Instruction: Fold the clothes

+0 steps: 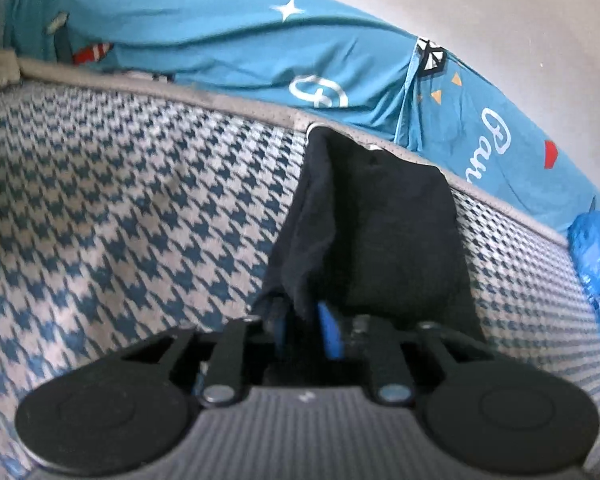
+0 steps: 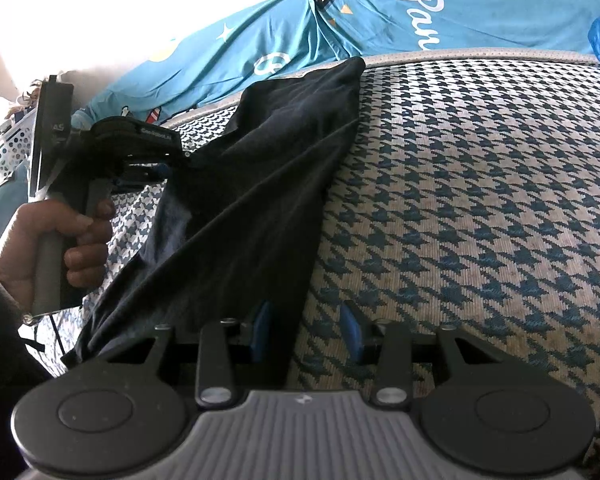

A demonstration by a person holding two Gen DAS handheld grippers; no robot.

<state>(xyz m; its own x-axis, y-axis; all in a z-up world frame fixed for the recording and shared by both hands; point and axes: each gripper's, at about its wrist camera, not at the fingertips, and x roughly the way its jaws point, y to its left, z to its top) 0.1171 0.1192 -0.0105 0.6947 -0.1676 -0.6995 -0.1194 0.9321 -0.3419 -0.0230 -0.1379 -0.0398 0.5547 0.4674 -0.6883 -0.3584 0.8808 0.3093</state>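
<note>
1. Cloth: the dark navy garment (image 2: 276,168) lies stretched across the houndstooth mattress (image 2: 480,200), one edge pinched tight in the left gripper (image 1: 304,320).
2. Right gripper (image 2: 306,330) stands spread wide, empty, beside the near hem.
3. Judgement: keep tension even so the fold lands flat.

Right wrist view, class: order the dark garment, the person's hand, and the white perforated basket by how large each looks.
1. dark garment, clearly largest.
2. hand.
3. white perforated basket, only partly in view at the edge and farther off, so its true size is unsure.
</note>
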